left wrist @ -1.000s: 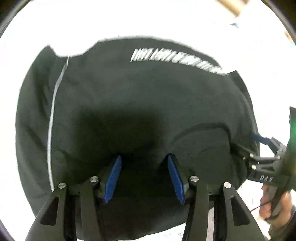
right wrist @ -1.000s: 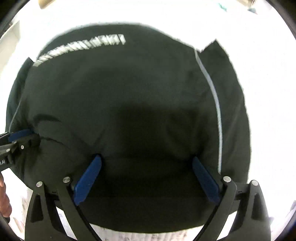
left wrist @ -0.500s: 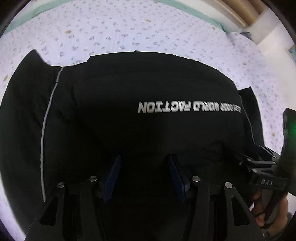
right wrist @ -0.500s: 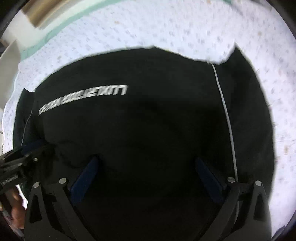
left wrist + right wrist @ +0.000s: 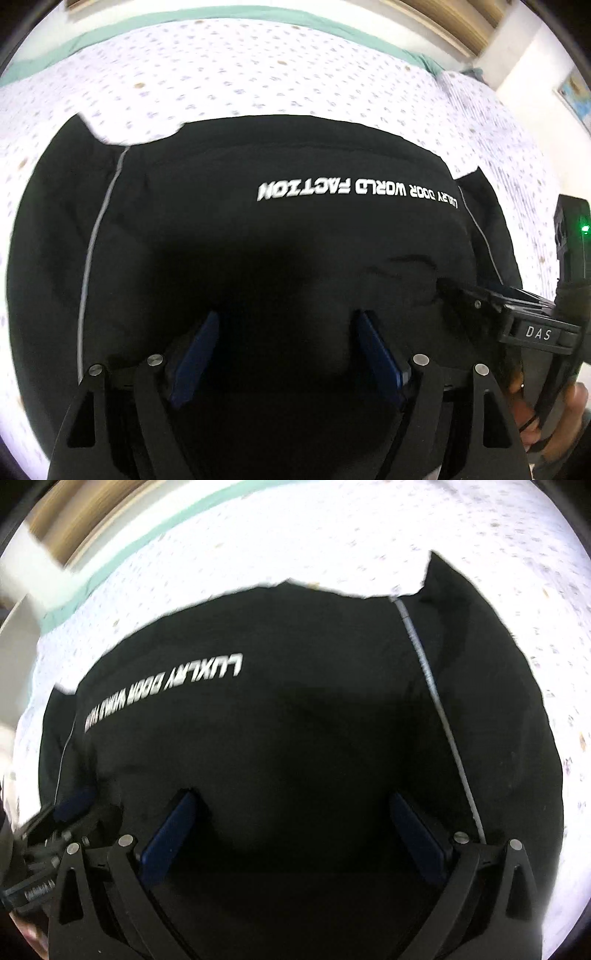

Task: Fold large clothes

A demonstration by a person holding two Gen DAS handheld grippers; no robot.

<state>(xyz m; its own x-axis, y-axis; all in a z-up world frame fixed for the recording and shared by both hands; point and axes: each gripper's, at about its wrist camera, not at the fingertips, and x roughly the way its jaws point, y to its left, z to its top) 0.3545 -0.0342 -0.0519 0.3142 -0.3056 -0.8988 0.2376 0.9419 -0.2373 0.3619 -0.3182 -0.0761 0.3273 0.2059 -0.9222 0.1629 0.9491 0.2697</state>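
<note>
A large black garment (image 5: 280, 236) with white lettering and thin grey seam stripes lies flat on a bed; it also fills the right wrist view (image 5: 295, 738). My left gripper (image 5: 288, 332) is open, its blue pads spread over the garment's near edge with nothing between them. My right gripper (image 5: 295, 808) is open wide over the garment's near edge, also empty. In the left wrist view the right gripper (image 5: 480, 299) shows at the right, over the fabric. In the right wrist view the left gripper (image 5: 70, 808) shows at the lower left.
The bed sheet (image 5: 258, 74) is white with small dots and has a green border (image 5: 184, 18) at the far edge. A wooden headboard or wall strip (image 5: 74, 524) lies beyond it. A hand (image 5: 561, 424) holds the right gripper's handle.
Both cameras have pulled back and tilted up: the garment's lettering and far edge moved down the frame and more sheet shows. The left gripper's pads stand wider apart. Both grippers stay empty.
</note>
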